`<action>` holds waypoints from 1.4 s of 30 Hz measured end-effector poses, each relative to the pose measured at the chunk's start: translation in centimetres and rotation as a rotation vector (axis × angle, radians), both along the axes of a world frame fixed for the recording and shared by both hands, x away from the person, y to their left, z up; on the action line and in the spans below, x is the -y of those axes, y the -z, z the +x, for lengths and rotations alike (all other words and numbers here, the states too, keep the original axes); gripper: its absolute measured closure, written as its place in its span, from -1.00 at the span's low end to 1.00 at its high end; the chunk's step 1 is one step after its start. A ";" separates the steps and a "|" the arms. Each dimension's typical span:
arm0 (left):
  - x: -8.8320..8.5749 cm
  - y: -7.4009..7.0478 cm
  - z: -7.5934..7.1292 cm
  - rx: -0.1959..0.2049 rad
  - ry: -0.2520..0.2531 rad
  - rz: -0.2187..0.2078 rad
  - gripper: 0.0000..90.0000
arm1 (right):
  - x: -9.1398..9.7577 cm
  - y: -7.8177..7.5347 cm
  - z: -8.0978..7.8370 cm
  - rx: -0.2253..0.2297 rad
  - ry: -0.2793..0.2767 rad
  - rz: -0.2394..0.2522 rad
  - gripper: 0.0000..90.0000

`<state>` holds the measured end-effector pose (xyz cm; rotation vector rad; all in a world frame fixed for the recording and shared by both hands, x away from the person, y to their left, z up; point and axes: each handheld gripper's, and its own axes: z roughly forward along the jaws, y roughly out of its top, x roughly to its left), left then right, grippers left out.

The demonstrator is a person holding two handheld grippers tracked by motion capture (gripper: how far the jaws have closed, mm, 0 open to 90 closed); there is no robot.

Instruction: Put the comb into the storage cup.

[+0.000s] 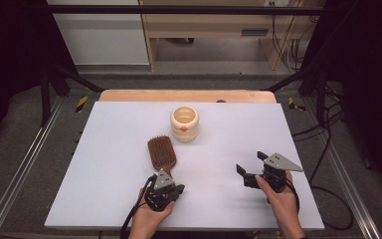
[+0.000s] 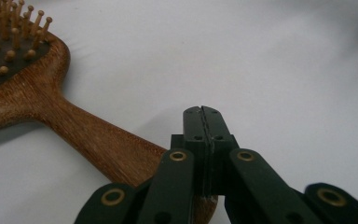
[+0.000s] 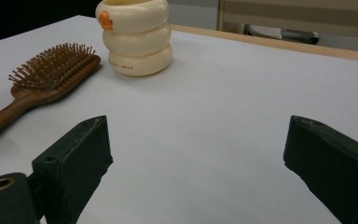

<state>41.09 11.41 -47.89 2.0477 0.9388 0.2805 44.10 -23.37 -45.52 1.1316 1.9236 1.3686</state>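
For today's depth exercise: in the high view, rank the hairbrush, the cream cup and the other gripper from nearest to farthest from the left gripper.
1. Hairbrush: its handle end lies right at the left gripper, just ahead of it.
2. Right gripper: off to the right, across bare table.
3. Cream cup: farther back, beyond the brush head.

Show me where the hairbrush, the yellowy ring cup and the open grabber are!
hairbrush (image 1: 160, 149): high view, on its bristle pad.
ring cup (image 1: 184, 124): high view, on its side wall, near the orange mark.
right gripper (image 1: 251, 164): high view, in the gap between its two spread jaw tips.
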 end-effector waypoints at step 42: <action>-2.1 0.2 1.2 -0.021 -0.083 0.039 0.99 | -0.5 0.2 0.0 -0.012 -0.026 -0.012 -0.83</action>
